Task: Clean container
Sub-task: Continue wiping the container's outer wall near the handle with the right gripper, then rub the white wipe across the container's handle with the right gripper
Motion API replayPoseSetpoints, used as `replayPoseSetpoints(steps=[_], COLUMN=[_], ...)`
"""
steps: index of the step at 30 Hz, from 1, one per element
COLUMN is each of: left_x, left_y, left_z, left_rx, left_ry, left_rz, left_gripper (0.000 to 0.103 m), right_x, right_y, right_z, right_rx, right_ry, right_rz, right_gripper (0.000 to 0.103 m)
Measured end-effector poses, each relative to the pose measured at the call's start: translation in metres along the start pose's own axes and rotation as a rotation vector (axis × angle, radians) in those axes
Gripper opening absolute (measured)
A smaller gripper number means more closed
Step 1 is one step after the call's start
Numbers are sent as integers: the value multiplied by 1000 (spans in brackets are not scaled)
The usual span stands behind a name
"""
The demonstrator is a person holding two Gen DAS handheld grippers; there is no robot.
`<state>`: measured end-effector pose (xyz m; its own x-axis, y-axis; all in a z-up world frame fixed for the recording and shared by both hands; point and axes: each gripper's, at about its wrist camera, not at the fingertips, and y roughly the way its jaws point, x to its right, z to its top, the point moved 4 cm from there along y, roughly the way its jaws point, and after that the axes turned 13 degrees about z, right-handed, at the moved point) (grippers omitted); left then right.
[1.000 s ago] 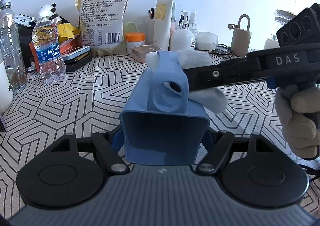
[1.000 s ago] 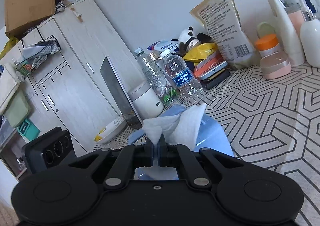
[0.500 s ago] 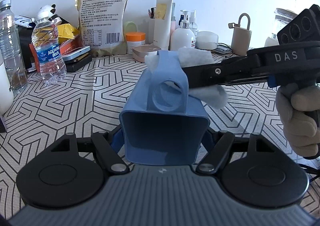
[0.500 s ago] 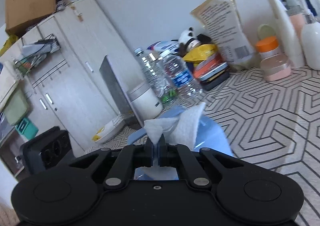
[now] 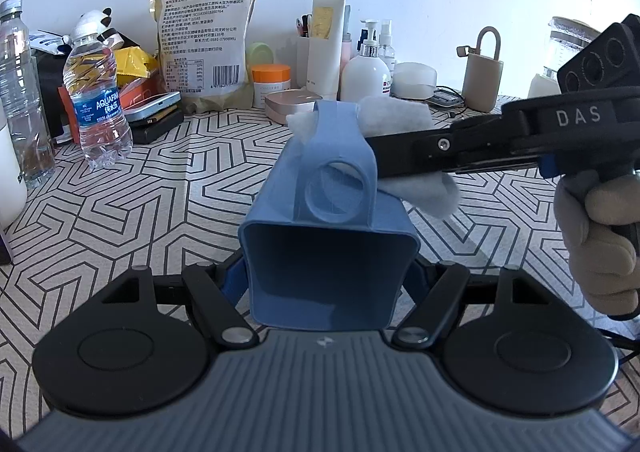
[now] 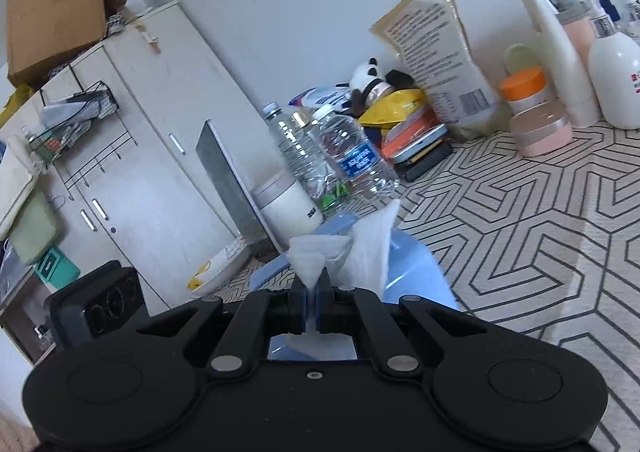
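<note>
Wiping step is what I judge to be in hand. My left gripper (image 5: 326, 280) has its fingers clamped on the sides of the blue container (image 5: 328, 248), holding it above the bench (image 5: 168, 188) dead centre of the left view, w/ its open mouth facing back at me. My right gripper (image 5: 376, 160) comes in from 3 o'clock, fingers clenched tight on a white wipe (image 5: 394, 120); the wipe is pressed against the far end of the container, behind the handle loop (image 5: 339, 192) on its top side.

Orientation: long axis runs from the lens toward 12 o'clock, pitched a bit down toward the bench, mouth near, closed end far. In the right view the wipe (image 6: 370, 252) sticks up past the fingertips, blue body just beyond.

Next move, imo: drag the wipe along the outer wall, then roll the container w/ the left hand so fresh faces come round. Interior looks untouched, so the cloth prob needs to go in via the mouth later. Keep the left grip firm.
</note>
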<state>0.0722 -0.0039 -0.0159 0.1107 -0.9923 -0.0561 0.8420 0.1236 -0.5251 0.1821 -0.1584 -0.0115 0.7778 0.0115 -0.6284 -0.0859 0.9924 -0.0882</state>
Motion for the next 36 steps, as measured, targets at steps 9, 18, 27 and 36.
replayPoseSetpoints(steps=[9, 18, 27, 36], left_x=[-2, -1, -1, -1], left_y=[1, 1, 0, 0], left_z=[0, 0, 0, 0], left_rx=[1, 2, 0, -1], left_ry=[2, 3, -1, 0], left_rz=[0, 1, -1, 0], left_gripper=[75, 74, 75, 75], right_x=[-8, 1, -5, 7], right_y=[6, -3, 4, -9], right_z=[-6, -1, -8, -3], right_rx=[-36, 4, -36, 19], right_ry=[3, 4, 23, 60], right_rz=[75, 6, 95, 36], right_gripper=[1, 1, 1, 1])
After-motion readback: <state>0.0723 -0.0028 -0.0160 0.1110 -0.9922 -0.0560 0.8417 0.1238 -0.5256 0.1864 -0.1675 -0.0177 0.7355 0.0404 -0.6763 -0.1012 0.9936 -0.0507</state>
